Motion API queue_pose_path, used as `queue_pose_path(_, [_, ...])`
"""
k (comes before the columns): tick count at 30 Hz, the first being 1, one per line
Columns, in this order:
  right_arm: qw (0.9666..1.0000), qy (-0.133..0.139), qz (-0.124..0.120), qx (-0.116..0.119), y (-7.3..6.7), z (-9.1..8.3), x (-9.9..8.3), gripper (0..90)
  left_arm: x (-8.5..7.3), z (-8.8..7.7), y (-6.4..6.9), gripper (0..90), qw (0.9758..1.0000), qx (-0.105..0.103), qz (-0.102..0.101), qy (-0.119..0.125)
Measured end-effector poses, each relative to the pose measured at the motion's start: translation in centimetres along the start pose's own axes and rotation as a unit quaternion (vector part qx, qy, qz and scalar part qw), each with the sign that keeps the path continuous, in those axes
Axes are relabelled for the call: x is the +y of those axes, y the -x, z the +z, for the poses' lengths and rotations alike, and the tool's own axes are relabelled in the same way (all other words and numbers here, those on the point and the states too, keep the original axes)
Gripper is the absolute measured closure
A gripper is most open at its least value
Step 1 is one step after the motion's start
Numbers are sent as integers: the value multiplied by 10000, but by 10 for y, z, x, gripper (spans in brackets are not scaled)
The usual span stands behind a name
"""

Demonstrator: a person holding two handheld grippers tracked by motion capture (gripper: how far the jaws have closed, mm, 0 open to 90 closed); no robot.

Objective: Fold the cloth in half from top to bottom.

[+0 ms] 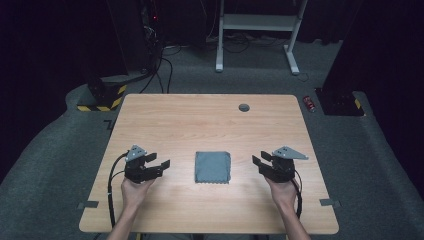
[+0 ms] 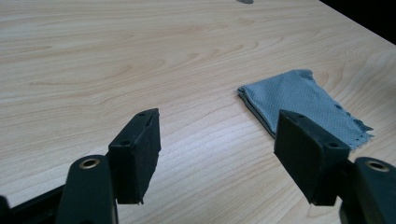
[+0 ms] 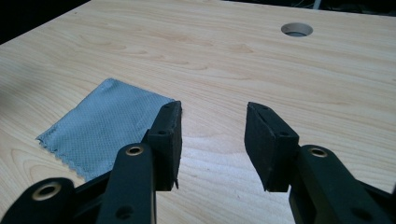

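High view: a folded grey cloth (image 1: 213, 167) is seen lying flat at the lower centre of the frame, on the desk (image 1: 200, 120), with the left hand-held gripper (image 1: 159, 164) at its left and the right hand-held gripper (image 1: 258, 160) at its right, both near it and neither touching it. Both are released, jaws apart with nothing between them. In the left gripper view the cloth (image 2: 303, 105) is placed at centre right, just past the right jaw, its folded edge turned toward the camera and a pinked, zigzag edge at the lower right. In the right gripper view the cloth (image 3: 105, 128) is found at lower left, partly behind the left jaw, the zigzag edge nearest the camera. A round hole (image 3: 297, 29) in the desk is seen at the upper right of that view.

The step in hand is judged to be the approach to the cloth from both sides. It would be done well if each hand-held gripper were brought low and level to a near corner, so that one pad is slid under the edge and only the top layer or the whole stack is taken, as intended. The jaws should be closed only once fabric is clearly between the pads, and both corners should be lifted together so the cloth is not dragged or bunched
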State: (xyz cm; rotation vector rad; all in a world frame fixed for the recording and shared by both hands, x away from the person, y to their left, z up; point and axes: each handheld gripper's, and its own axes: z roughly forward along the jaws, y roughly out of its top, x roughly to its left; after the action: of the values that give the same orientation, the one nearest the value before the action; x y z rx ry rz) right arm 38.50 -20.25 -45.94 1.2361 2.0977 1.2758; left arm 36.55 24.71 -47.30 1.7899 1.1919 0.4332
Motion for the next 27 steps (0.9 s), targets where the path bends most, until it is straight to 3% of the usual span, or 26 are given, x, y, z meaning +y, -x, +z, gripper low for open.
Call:
queue_pose_path(4, [10000, 24, 32, -16, 2, -3, -5, 565, -3, -2, -1, 320, 10000, 55, 23, -36])
queue_pose_path(27, [9996, -19, 256, -110, 14, -16, -33, 564, -23, -15, -18, 323, 9993, 260, -257, -53])
